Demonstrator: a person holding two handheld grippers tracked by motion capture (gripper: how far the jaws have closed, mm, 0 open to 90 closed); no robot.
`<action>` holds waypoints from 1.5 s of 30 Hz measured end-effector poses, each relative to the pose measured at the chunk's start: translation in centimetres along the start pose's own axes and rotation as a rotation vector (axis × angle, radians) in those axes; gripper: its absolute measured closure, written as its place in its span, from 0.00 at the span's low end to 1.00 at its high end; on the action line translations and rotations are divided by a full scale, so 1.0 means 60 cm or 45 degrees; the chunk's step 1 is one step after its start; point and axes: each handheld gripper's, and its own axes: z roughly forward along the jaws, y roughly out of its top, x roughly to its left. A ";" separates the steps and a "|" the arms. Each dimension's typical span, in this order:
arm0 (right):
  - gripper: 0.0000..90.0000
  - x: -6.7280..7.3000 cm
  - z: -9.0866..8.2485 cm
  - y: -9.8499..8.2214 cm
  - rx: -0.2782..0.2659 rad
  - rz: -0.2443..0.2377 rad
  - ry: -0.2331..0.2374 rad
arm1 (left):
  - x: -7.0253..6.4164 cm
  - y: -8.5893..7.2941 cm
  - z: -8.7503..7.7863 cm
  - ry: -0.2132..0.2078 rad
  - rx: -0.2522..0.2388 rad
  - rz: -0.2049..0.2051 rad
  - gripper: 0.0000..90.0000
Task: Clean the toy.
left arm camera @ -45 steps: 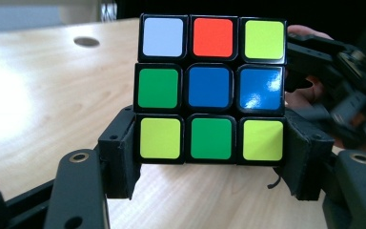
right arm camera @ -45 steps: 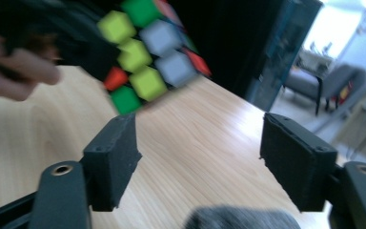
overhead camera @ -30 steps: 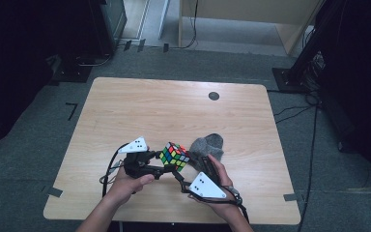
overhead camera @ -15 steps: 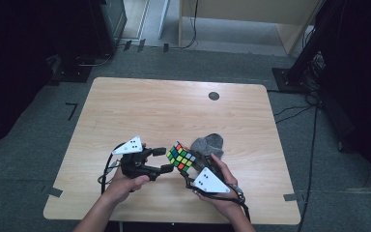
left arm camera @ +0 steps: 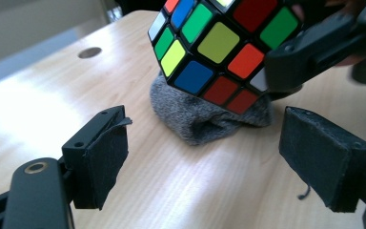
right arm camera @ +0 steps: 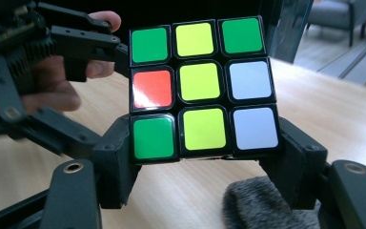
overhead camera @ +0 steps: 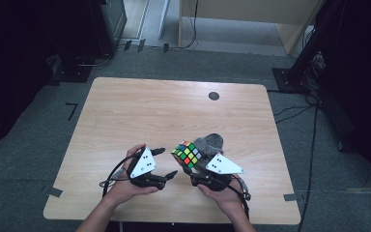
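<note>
No legible text or labels anywhere

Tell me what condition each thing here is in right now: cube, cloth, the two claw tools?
Scrambled multicoloured puzzle cube: lifted off the table, clamped at its lower layer.
Right gripper: shut on the cube.
Left gripper: open, jaws just widened, nothing between them.
Grey knitted cloth: bunched, lying on the table beneath the cube.
Wooden table: bare wood.

High view: fixed overhead, person's side, faces forward and down, whole worktop [overhead camera: 125,111] seen from afar. Left gripper view: low, close, toward cube [left arm camera: 219,47]. Right gripper view: closer still, cube at 12 o'clock. All share cube.
</note>
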 end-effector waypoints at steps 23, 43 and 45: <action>0.38 0.015 0.023 -0.001 0.104 0.324 0.153 | -0.058 -0.012 0.013 0.297 0.000 0.480 0.37; 0.29 -0.052 -0.014 -0.004 -0.044 0.341 -0.002 | 0.011 -0.019 -0.005 0.231 0.002 0.065 0.38; 0.30 -0.059 -0.011 -0.014 0.060 0.217 -0.174 | 0.017 -0.020 -0.008 0.228 -0.005 0.025 0.38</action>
